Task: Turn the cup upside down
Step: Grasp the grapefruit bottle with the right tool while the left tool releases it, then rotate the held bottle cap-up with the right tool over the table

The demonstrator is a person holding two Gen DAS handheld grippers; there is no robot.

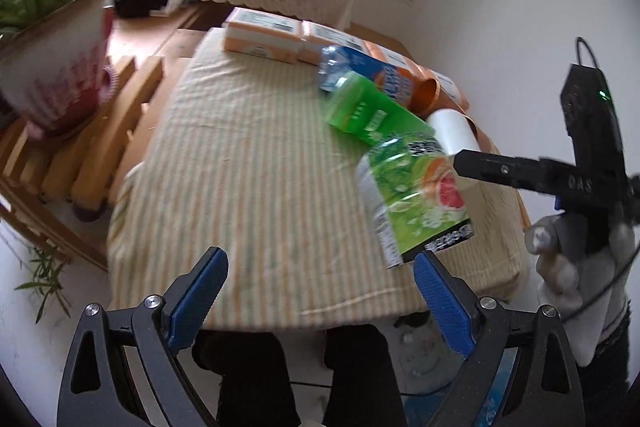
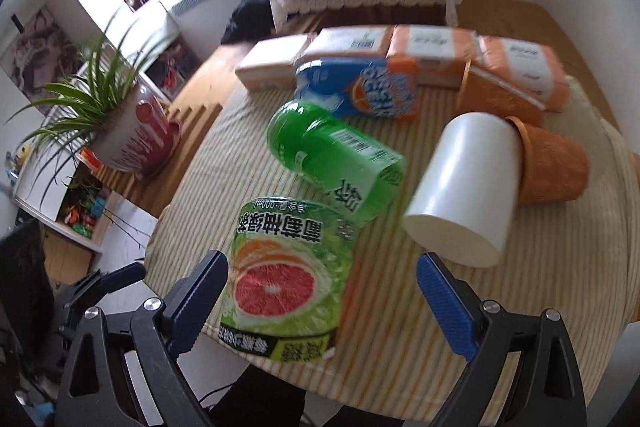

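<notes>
White cup [image 2: 464, 187] on side, nested in orange cup [image 2: 554, 169]; interior unseen

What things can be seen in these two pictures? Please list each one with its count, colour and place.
white cup: 1, white, lying on its side on the right part of the cloth
orange cups: 2, orange, on their sides behind the white cup
green bottle: 1, green, lying mid-table
grapefruit carton: 1, green with pink fruit, near edge
blue and orange pack: 1, behind the bottle
tissue packs: about 4, orange and white, far edge in a row
striped cloth: 1, beige, covering the table
potted plant: 1, green leaves, white and red pot, left
left gripper: fingers open, empty
right gripper: fingers open, empty
gloved hand: 1, white glove, holding the right gripper
</notes>
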